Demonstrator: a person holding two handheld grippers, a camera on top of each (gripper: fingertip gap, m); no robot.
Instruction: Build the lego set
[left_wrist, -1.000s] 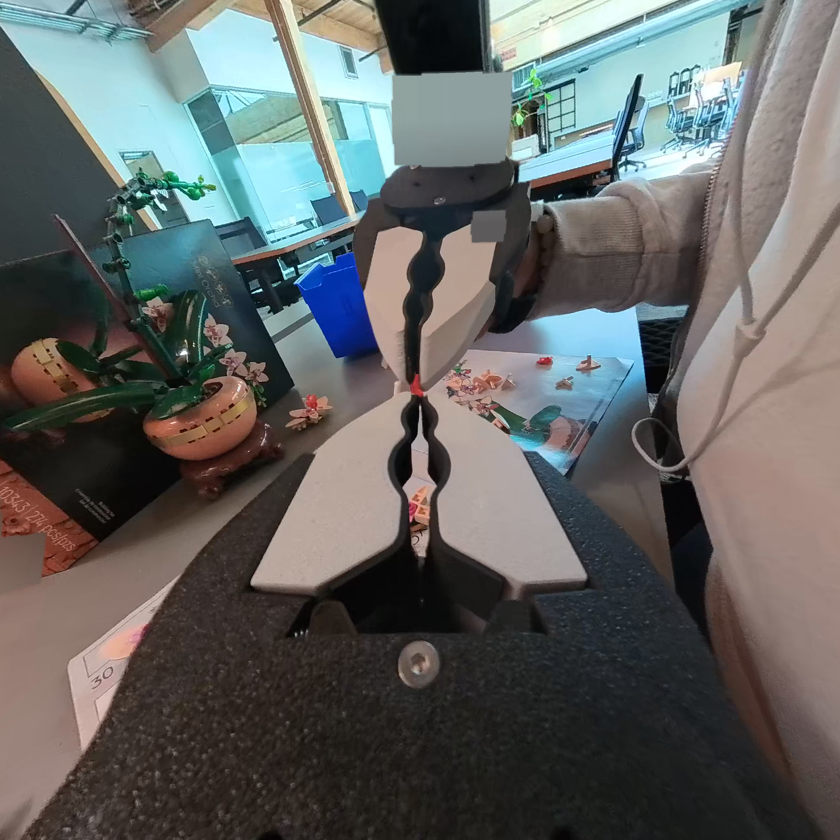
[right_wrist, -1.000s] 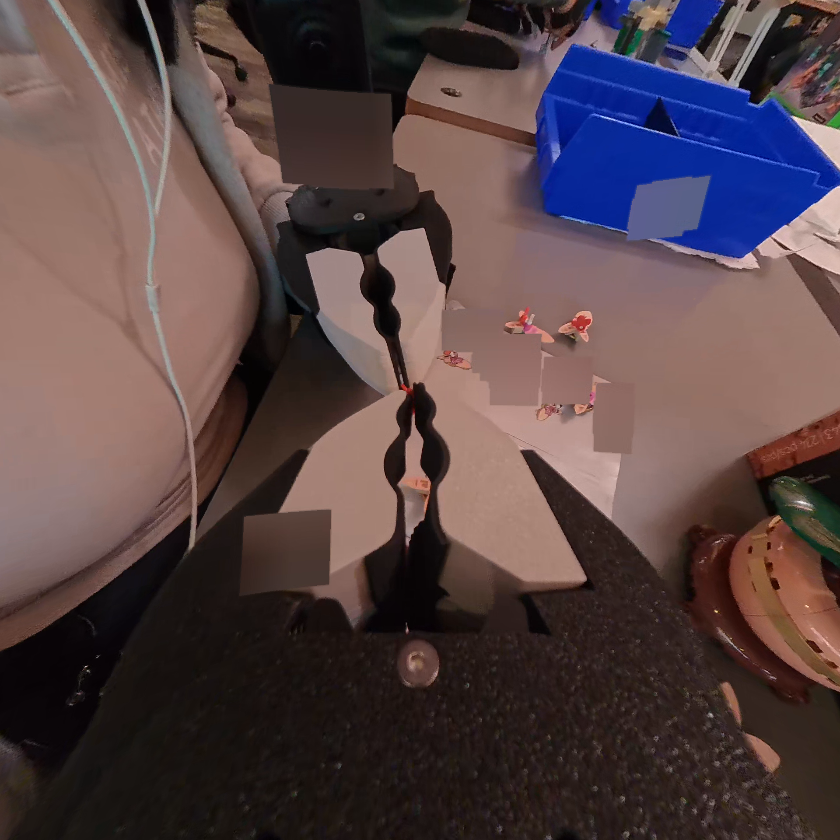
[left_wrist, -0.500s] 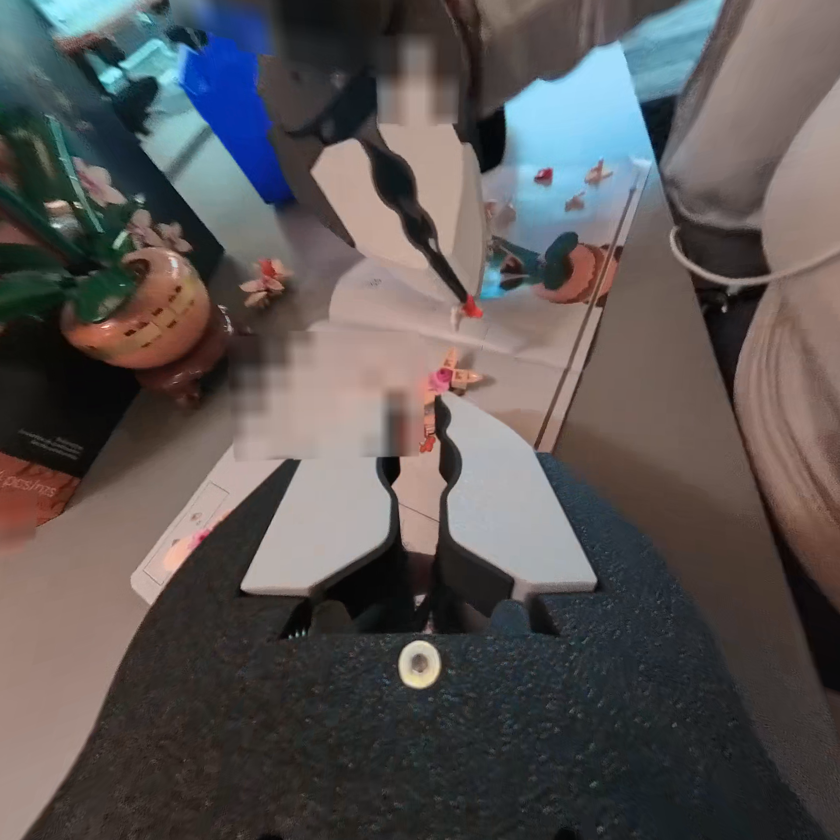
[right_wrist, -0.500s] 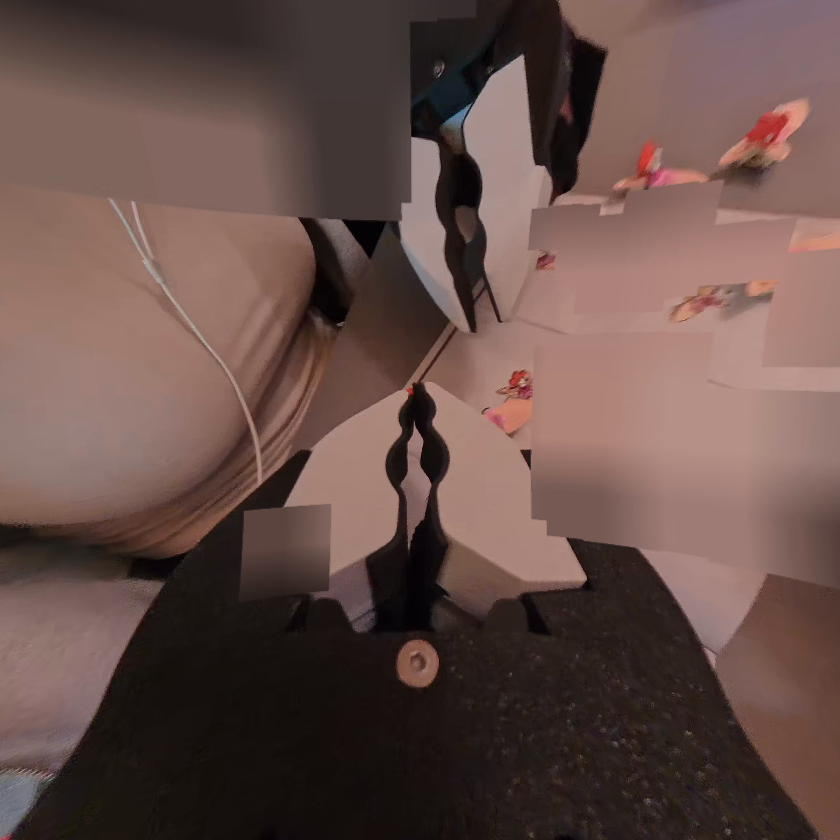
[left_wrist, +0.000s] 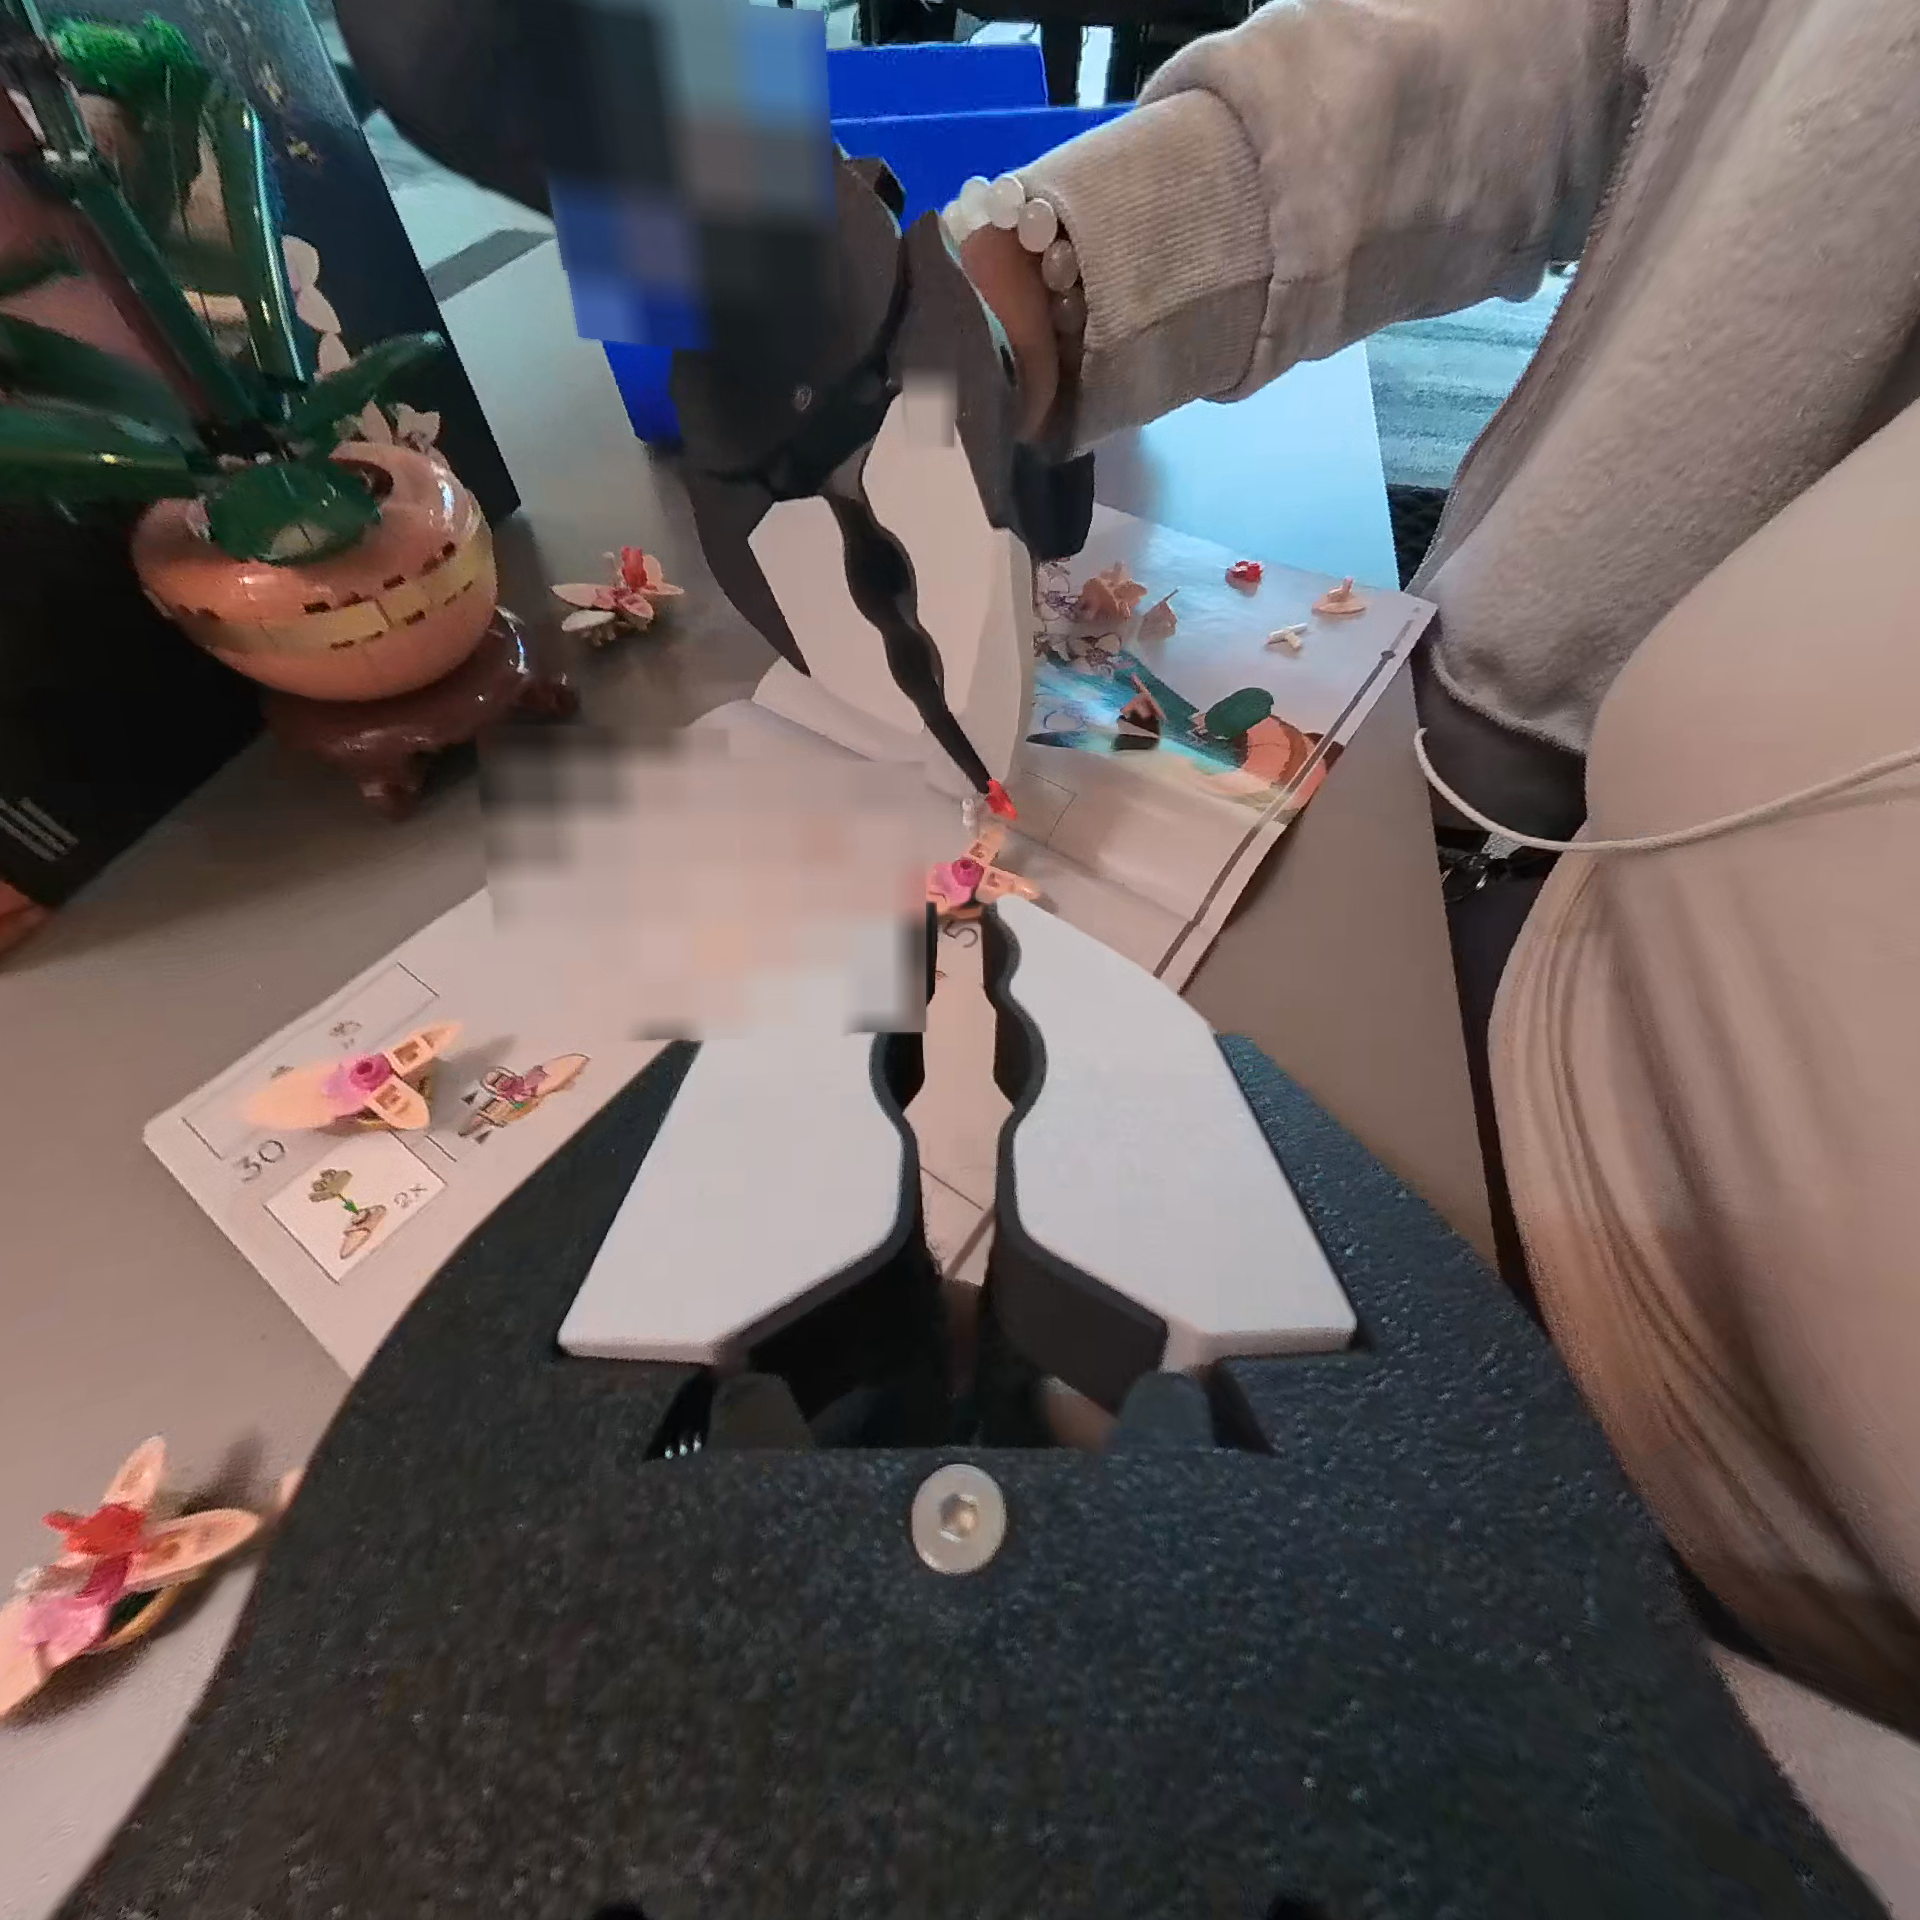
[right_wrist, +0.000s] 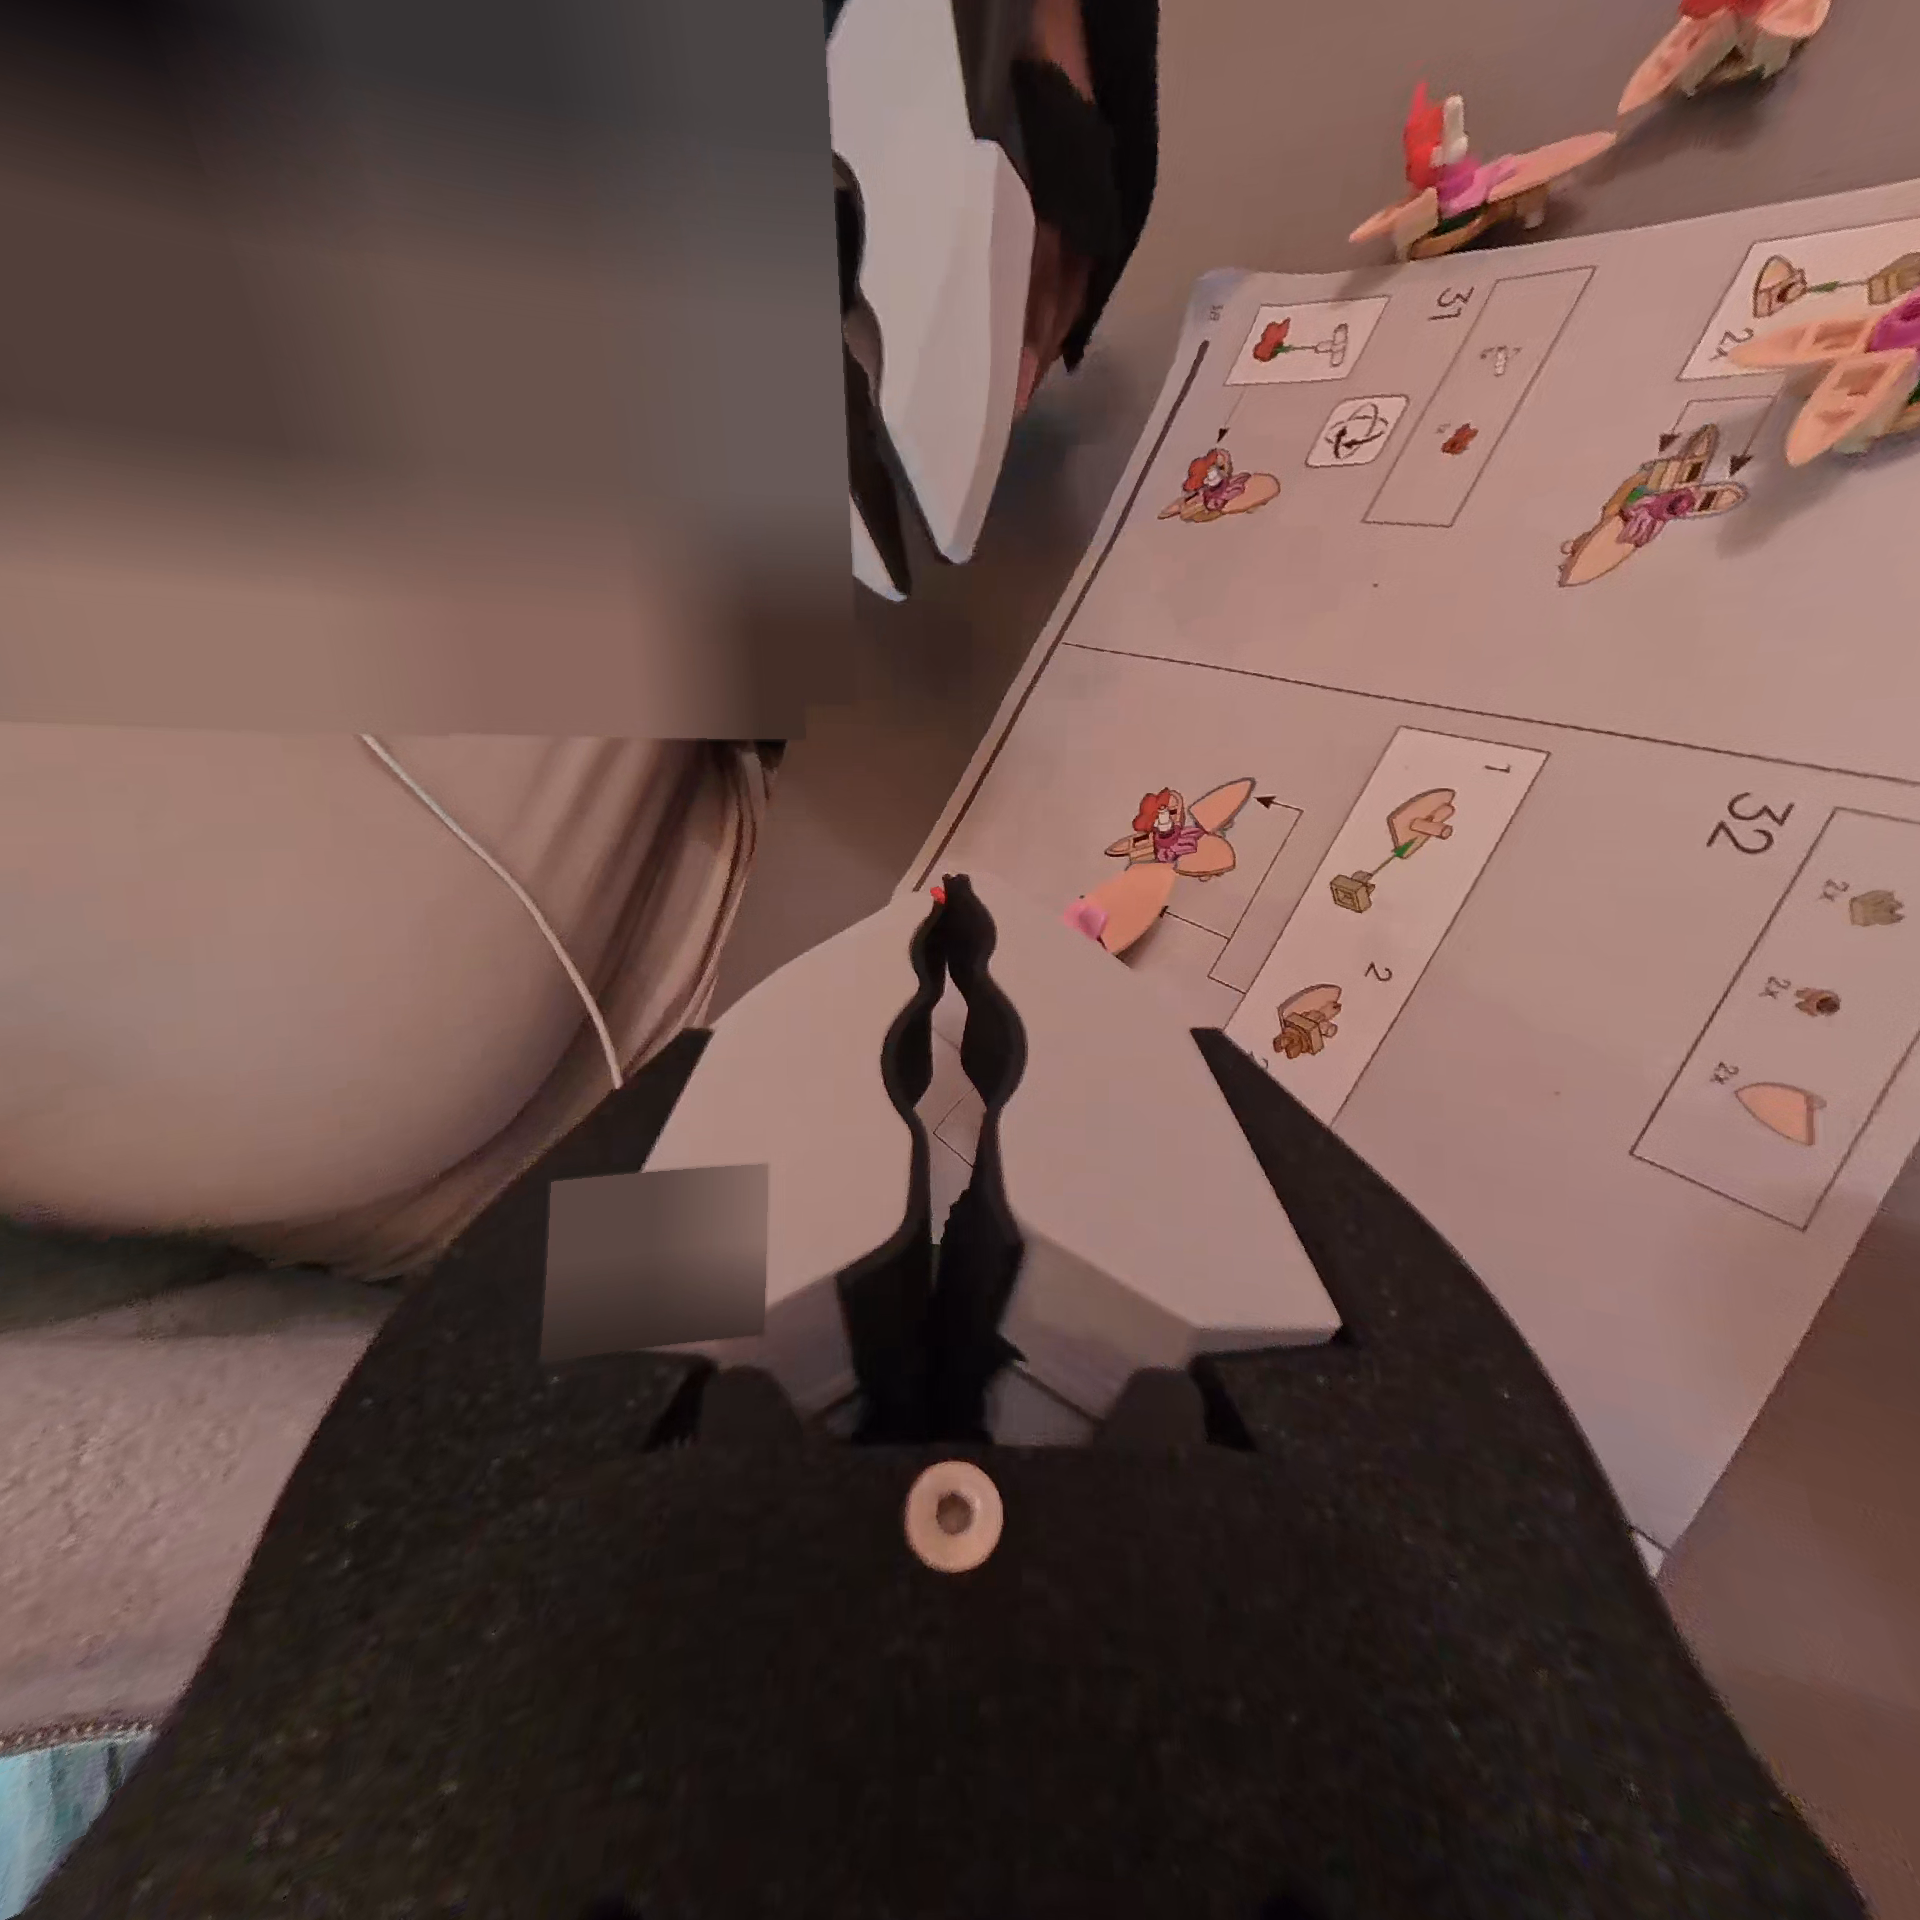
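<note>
My right gripper (left_wrist: 982, 779) is shut on a tiny red piece (left_wrist: 1000, 798) with a white stem. It hangs just above a pink and peach flower (left_wrist: 971, 883) lying on the open instruction booklet (left_wrist: 343, 1226). My left gripper (left_wrist: 956, 925) is a little open and empty, its tips just short of that flower; a blur patch hides its left finger. In the right wrist view the right gripper (right_wrist: 951, 888) pinches the red piece (right_wrist: 938, 894). The flower (right_wrist: 1117, 914) lies to its right and the left gripper (right_wrist: 914, 571) stands farther off.
A built orchid in a pink pot (left_wrist: 312, 592) stands at the left before a dark box. A blue bin (left_wrist: 935, 104) is behind. Finished flowers lie on the booklet (left_wrist: 353, 1081), on the table (left_wrist: 104, 1558) and near the pot (left_wrist: 618, 597). Small loose parts (left_wrist: 1340, 597) lie far right. The person's body is close on the right. The grippers' ends are close to 6 cm from one another.
The grippers met tip to tip in the air around the red piece. Both have since tilted down over the booklet. The left has let go and parted from the right, which keeps the piece.
</note>
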